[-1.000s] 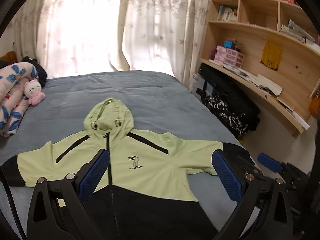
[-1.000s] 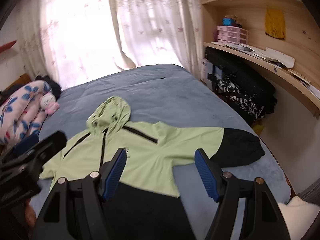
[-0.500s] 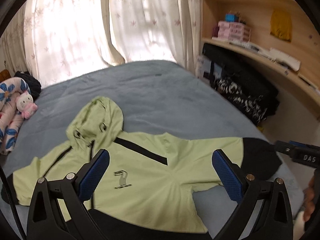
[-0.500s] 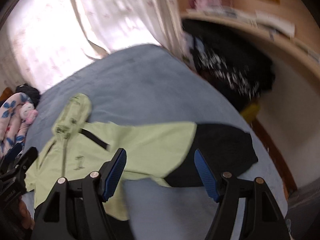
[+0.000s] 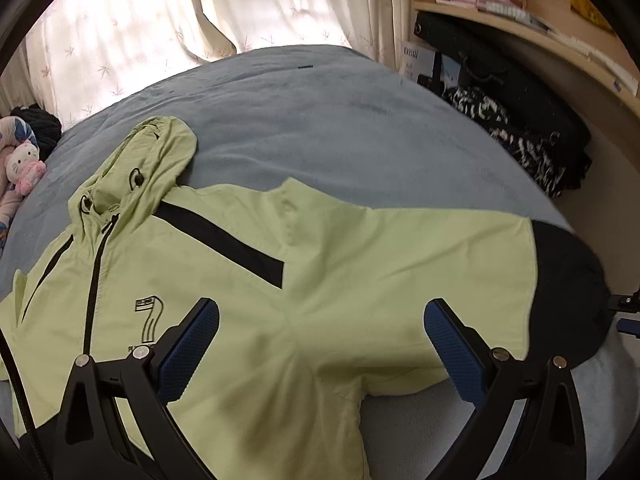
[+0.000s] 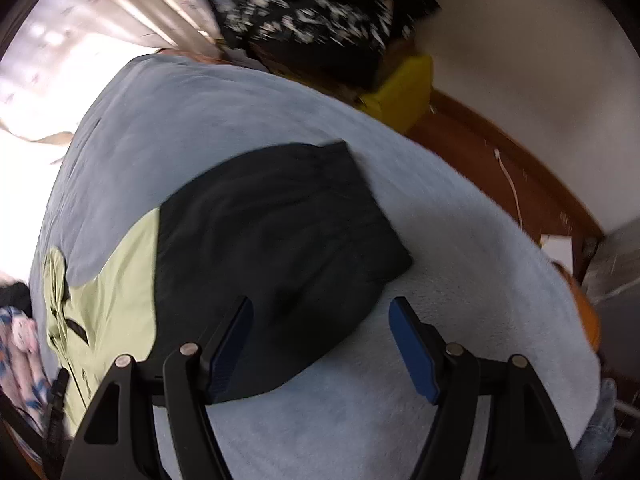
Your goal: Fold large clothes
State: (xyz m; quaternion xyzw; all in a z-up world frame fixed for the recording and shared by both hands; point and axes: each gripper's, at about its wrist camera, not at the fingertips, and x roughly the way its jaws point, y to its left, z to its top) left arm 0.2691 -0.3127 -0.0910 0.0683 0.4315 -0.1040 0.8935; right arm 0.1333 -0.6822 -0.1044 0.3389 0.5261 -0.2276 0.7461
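A light green hooded jacket (image 5: 320,264) with black panels lies spread flat on the grey-blue bed (image 5: 320,120), hood toward the window. My left gripper (image 5: 320,344) hangs open over the jacket's right armpit area, nothing between its blue pads. The jacket's black sleeve end (image 6: 280,232) lies near the bed's right edge. In the right wrist view, my right gripper (image 6: 320,340) stands open just over the lower edge of that black cuff, pointing steeply down, with nothing held. The picture there is blurred by motion.
A black bag pile with white print (image 5: 532,128) sits beside the bed under wooden shelves (image 5: 520,8). A yellow box (image 6: 404,88) and brown floor (image 6: 500,160) lie past the bed edge. A plush toy (image 5: 24,164) rests at far left. Curtains (image 5: 160,20) cover the window.
Both grippers came down toward the jacket. The left one drew close over the chest and right armpit. The right one swung right and tipped down over the black cuff.
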